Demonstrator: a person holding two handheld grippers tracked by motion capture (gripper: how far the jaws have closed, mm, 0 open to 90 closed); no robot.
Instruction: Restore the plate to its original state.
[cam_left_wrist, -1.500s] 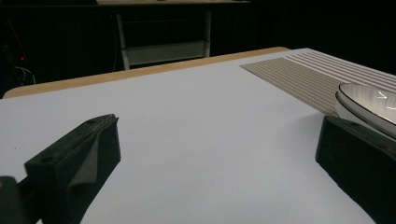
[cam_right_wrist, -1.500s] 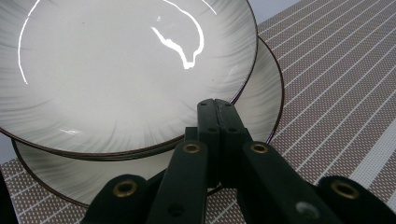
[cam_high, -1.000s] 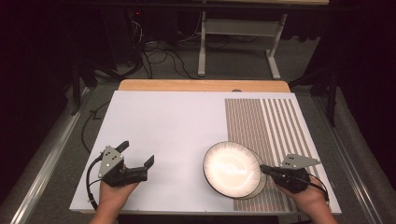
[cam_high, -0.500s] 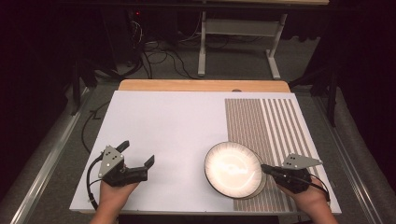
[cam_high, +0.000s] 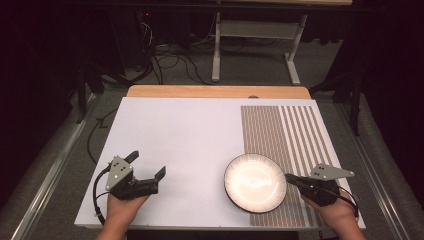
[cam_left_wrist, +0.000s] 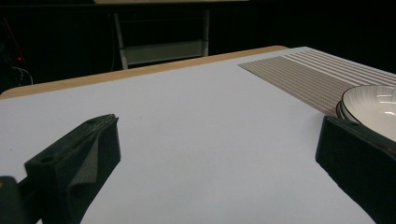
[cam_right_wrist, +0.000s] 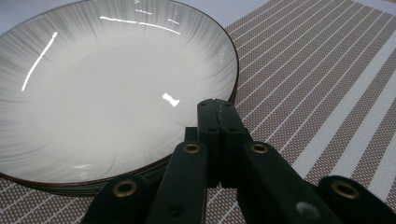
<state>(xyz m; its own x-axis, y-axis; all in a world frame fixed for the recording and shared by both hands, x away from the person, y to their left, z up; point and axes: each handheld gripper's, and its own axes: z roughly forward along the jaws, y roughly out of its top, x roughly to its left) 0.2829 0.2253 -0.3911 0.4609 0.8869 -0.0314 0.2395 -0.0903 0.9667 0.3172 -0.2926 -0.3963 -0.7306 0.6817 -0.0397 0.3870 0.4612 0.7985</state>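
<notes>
High view: white plate (cam_high: 255, 182) lies flat and empty, half on the striped mat (cam_high: 285, 145). Right tongs (cam_high: 290, 180) clamp its rim; left tongs (cam_high: 147, 167) gape wide over the table (cam_high: 190, 135).

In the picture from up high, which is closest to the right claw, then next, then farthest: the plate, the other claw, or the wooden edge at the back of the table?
Measured from the right claw:
1. Plate: just to its left, its rim at the claw's tips.
2. Left claw: across the white surface, near the front left.
3. Wooden edge: at the far back of the table.
</notes>
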